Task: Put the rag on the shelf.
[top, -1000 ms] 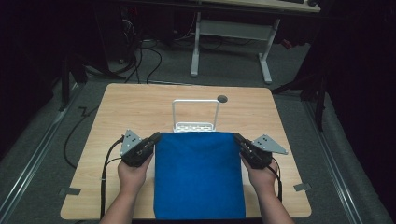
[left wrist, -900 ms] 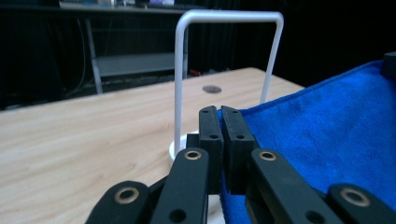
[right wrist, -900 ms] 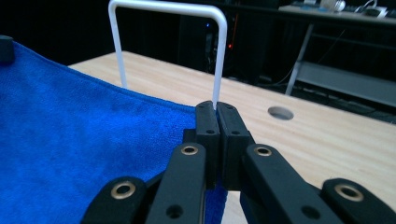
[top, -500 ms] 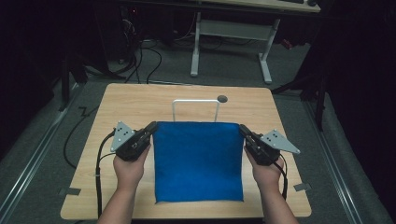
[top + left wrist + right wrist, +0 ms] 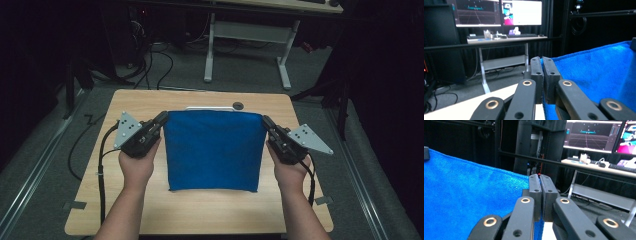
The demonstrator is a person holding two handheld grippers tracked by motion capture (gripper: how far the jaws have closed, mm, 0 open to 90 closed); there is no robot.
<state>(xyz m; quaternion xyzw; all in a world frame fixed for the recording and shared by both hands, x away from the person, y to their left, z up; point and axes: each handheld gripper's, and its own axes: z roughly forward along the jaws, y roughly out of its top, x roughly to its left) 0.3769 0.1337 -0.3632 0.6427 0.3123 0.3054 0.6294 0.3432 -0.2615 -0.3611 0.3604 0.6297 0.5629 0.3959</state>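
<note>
1. Left gripper (image 5: 161, 120): held in the person's left hand (image 5: 136, 165) over the left part of the wooden table (image 5: 200, 215). Its jaws are pressed together on the upper left corner of the blue towel (image 5: 214, 150); in the left gripper view the same gripper (image 5: 543, 62) shows a thin fold of the cloth (image 5: 599, 75) pinched between the two black pads, with no gap visible. A grey three-cornered plate (image 5: 127, 129) sits on top of the gripper, and a black cable (image 5: 102, 170) trails from it toward the near edge of the table.

2. Blue towel: a square microfibre cloth stretched between the two grippers, its top edge taut and nearly level, its body hanging down toward the person. Whether the lower edge touches the tabletop cannot be told. It occupies the middle of the table.

3. White rack (image 5: 210, 108): only a thin strip of its top bar appears just behind the towel's upper edge; beside it is a dark round grommet (image 5: 238, 105) in the tabletop.

4. Right gripper (image 5: 268, 125): held in the right hand (image 5: 290, 172) over the right part of the table. Its jaws are clamped on the towel's upper right corner; the right gripper view shows this gripper (image 5: 540, 178) with pads closed together on the cloth's edge (image 5: 474, 195).

5. Background: a desk (image 5: 599, 167) with lit monitors (image 5: 590, 135) stands beyond the table.
</note>
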